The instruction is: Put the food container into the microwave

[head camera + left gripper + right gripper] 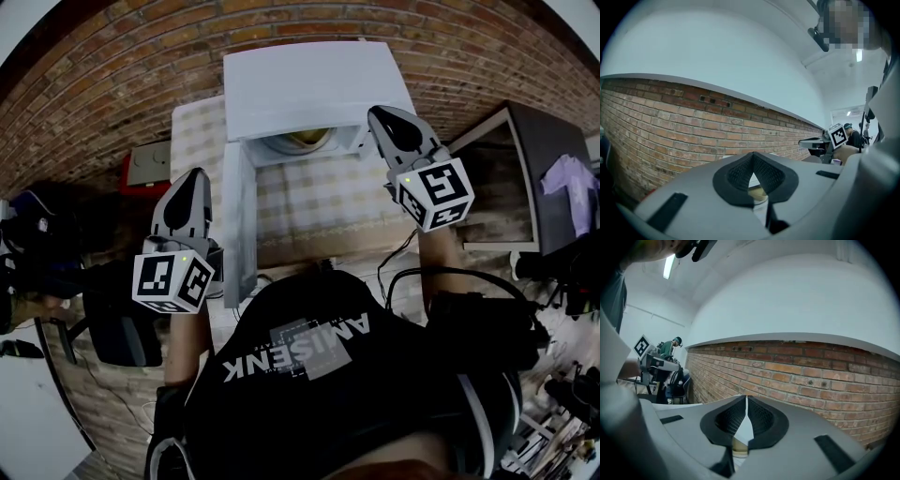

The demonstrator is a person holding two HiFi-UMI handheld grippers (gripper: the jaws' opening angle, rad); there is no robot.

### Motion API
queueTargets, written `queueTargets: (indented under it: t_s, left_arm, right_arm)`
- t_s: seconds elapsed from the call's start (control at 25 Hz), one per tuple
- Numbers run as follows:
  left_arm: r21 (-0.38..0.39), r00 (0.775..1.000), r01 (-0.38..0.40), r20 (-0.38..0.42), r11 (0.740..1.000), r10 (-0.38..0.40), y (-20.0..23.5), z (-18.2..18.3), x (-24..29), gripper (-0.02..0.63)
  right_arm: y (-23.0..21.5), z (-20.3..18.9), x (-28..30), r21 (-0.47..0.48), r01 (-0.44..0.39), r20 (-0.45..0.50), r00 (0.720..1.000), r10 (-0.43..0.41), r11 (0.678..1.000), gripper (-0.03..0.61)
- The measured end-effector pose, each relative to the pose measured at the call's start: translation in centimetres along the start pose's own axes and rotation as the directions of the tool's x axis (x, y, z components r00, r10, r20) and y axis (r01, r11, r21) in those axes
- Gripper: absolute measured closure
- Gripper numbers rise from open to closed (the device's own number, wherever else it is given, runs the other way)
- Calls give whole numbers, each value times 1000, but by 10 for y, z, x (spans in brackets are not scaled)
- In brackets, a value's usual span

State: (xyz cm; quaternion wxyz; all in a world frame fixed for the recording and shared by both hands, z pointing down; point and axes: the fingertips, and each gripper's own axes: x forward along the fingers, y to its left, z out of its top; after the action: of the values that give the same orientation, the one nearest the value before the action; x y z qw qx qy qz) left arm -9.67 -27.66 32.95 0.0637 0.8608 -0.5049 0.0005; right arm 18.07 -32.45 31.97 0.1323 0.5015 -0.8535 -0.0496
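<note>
Likely light, rigid food container [302, 141] inside microwave [314, 89]: grip its rim. Left tongs [195, 176], right tongs [381, 113] closed, empty.

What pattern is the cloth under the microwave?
The cloth is a pale beige-and-white check. The head view shows it best.

The camera on my head looks steeply down past my chest onto the worktop [319, 202], the microwave [309, 89] and the brick wall [112, 75] behind them, with my left hand-held gripper [187, 202] and right hand-held gripper [398, 131] close beneath it. The left gripper view sits right behind its own jaws, low, facing forward and somewhat upward. The right gripper view is set likewise, and all three views share that brick wall, nearer from the two low cameras.
</note>
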Motion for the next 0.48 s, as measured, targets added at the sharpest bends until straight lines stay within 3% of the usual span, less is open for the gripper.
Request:
queueTargets:
  t_s: [0.12,0.48]
  left_arm:
    - [36,1000,-11,14,999,11,3,4,1,601]
    - [21,999,-21,37,1000,21,9,17,4,601]
  right_arm:
    - [-10,7,-6,6,19,10,1000,-19,1000,529]
    - [-24,22,-20,21,58,51,997,-59,998,537]
